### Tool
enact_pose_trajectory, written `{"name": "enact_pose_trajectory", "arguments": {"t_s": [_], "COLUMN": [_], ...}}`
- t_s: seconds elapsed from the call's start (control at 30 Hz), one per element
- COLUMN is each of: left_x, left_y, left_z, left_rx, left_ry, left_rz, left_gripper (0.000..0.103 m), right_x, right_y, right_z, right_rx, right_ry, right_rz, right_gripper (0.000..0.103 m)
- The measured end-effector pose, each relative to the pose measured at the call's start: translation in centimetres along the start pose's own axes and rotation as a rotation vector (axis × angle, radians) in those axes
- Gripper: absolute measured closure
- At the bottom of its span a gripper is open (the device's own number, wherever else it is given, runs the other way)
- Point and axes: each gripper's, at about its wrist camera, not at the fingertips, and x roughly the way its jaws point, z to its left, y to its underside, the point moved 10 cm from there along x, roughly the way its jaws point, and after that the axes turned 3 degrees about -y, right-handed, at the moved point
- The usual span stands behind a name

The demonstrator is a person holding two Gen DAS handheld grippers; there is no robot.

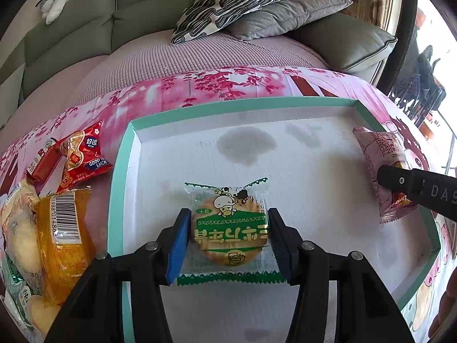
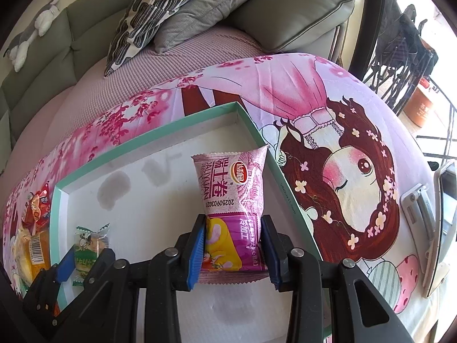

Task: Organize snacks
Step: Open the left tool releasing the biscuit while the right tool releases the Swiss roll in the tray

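My left gripper is shut on a green-and-white rice cracker packet, held over the near middle of a white tray with a teal rim. My right gripper is shut on a pink wafer roll packet, held over the tray's right side by its teal rim. The wafer packet and the right gripper's finger show at the right of the left wrist view. The cracker packet and the left gripper show at the lower left of the right wrist view.
Left of the tray lie a red peanut packet, an orange packet with a barcode and several pale snack packets. The tray sits on a pink cartoon-print cloth. A sofa with cushions stands behind. A phone on a stand is at the right.
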Motion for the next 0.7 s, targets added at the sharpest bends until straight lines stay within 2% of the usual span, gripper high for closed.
{"name": "enact_pose_trajectory", "arguments": {"t_s": [0.07,0.1,0.17,0.23,0.43,0.7], "left_x": [-0.1,-0.1,-0.2,-0.1,-0.6,-3.8], "left_y": [0.2,0.3,0.4,0.8,0.9,0.2], "left_z": [0.0,0.0,0.0,-0.1,0.5,2.9], "left_rx": [-0.006,-0.010,-0.008,-0.007,-0.070,-0.146], "left_ry": [0.007,0.014,0.013,0.014,0.036,0.023], "left_rz": [0.001,0.005,0.018,0.050,0.101,0.078], "left_gripper": [0.045,0.043,0.030,0.021,0.021,0.021], "right_x": [-0.3,-0.5,-0.9,-1.3,-3.1,-5.2], "right_y": [0.0,0.0,0.1,0.1,0.4,1.4], "right_z": [-0.1,-0.1,0.1,0.4,0.4,-0.1], "right_rx": [-0.014,-0.023,-0.037,-0.048,-0.053,-0.041], "right_ry": [0.016,0.019,0.015,0.009,0.005,0.004], "right_rz": [-0.007,-0.011,-0.021,-0.029,-0.053,-0.075], "right_gripper": [0.060,0.055,0.045,0.044,0.043,0.043]}}
